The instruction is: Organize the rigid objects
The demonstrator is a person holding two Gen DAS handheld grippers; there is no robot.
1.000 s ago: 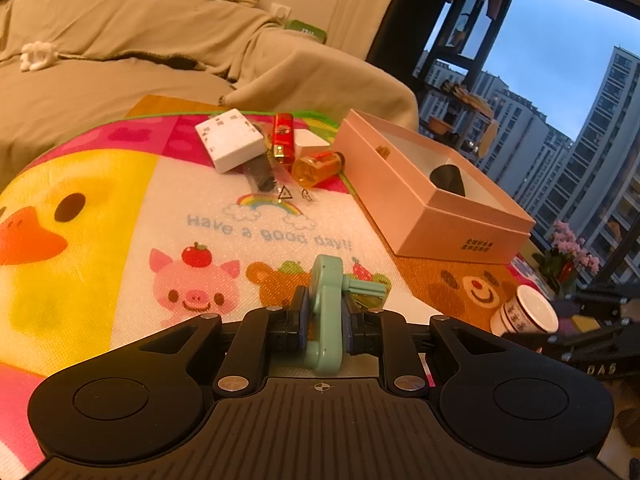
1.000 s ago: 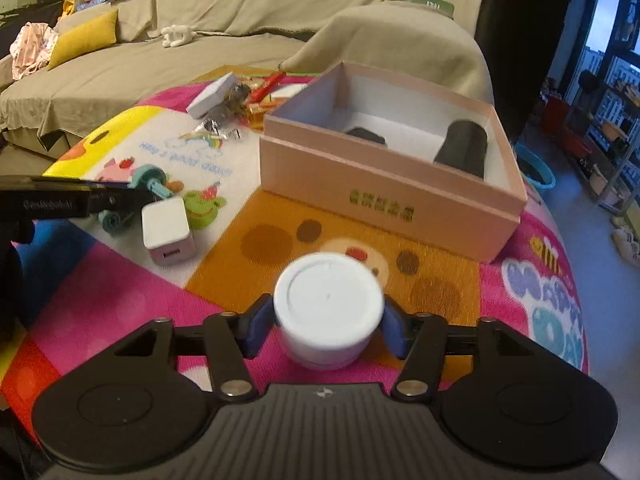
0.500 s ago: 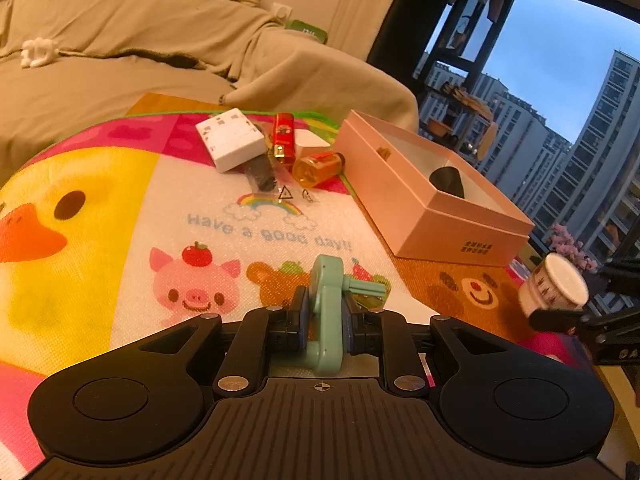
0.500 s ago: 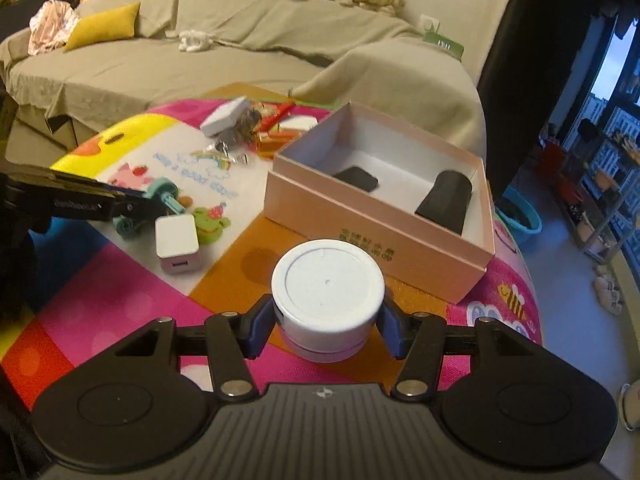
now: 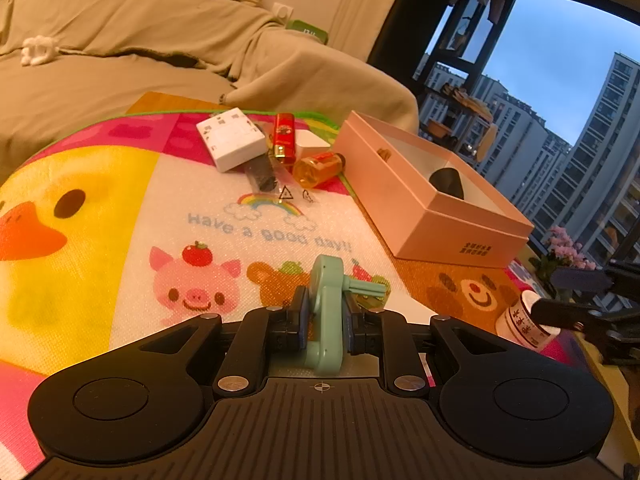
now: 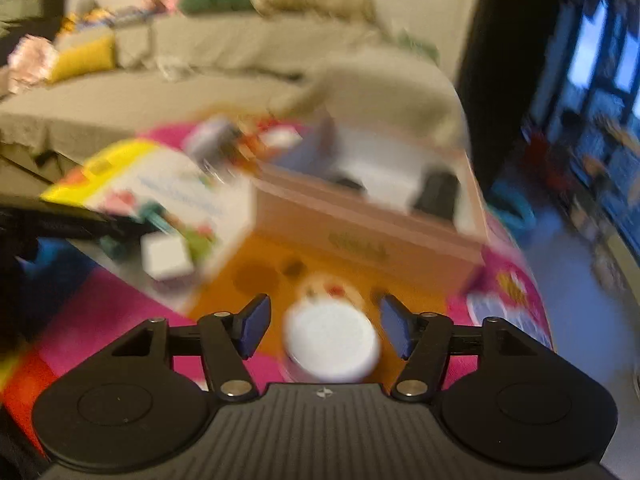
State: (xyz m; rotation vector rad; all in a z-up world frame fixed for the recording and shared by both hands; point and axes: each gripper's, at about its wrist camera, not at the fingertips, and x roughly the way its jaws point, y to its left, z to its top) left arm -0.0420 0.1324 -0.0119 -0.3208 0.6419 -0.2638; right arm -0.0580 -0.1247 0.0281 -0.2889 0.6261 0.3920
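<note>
My left gripper (image 5: pixel 326 322) is shut on a mint-green plastic crank-like thing (image 5: pixel 328 280), which stands upright just above the cartoon mat (image 5: pixel 80 208). In the blurred right wrist view my right gripper (image 6: pixel 325 326) has its jaws opening. The white round jar (image 6: pixel 330 346) sits between the blue pads (image 6: pixel 256 326), with a gap on each side. The left wrist view shows that jar (image 5: pixel 524 322) tilted at the mat's right edge, under the right gripper's dark fingers (image 5: pixel 560 312). The open pink box (image 5: pixel 432 208) lies beyond it, with dark items inside.
A white socket block (image 5: pixel 232 144), a red lighter (image 5: pixel 284 136) and an amber bottle (image 5: pixel 318 168) are clustered at the mat's far side, left of the box. A white charger (image 6: pixel 166 258) lies by the left gripper. A beige sofa (image 5: pixel 120 60) stands behind.
The right gripper's jaws have spread and let go of the white jar, which now sits lower and tilted. The right view has blurred. The left gripper has not changed.
</note>
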